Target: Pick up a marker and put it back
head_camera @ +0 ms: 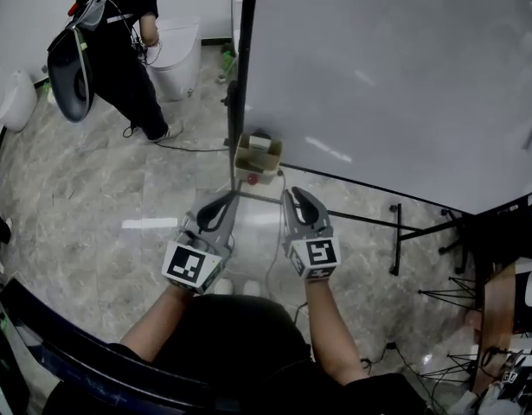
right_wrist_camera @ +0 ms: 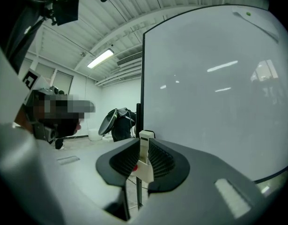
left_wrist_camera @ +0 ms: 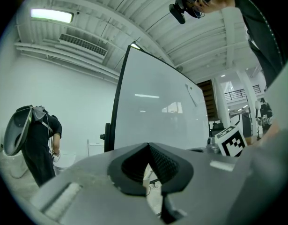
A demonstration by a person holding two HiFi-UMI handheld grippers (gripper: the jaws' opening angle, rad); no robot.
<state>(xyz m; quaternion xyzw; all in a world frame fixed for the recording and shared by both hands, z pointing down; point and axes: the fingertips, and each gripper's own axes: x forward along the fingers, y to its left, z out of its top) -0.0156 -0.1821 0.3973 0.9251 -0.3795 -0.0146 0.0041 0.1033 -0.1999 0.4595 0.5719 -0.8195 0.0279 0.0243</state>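
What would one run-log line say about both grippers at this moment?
left gripper: shut, empty | right gripper: slightly open, empty | small box at whiteboard edge: ahead of both, untouched

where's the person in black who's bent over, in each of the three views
Head view: the person in black is at top left, left of the whiteboard.
Left gripper view: at the left edge, below mid-height.
Right gripper view: small, just left of centre.
Shared landmark: the whiteboard's black side edge; the person stands to its left in every view.
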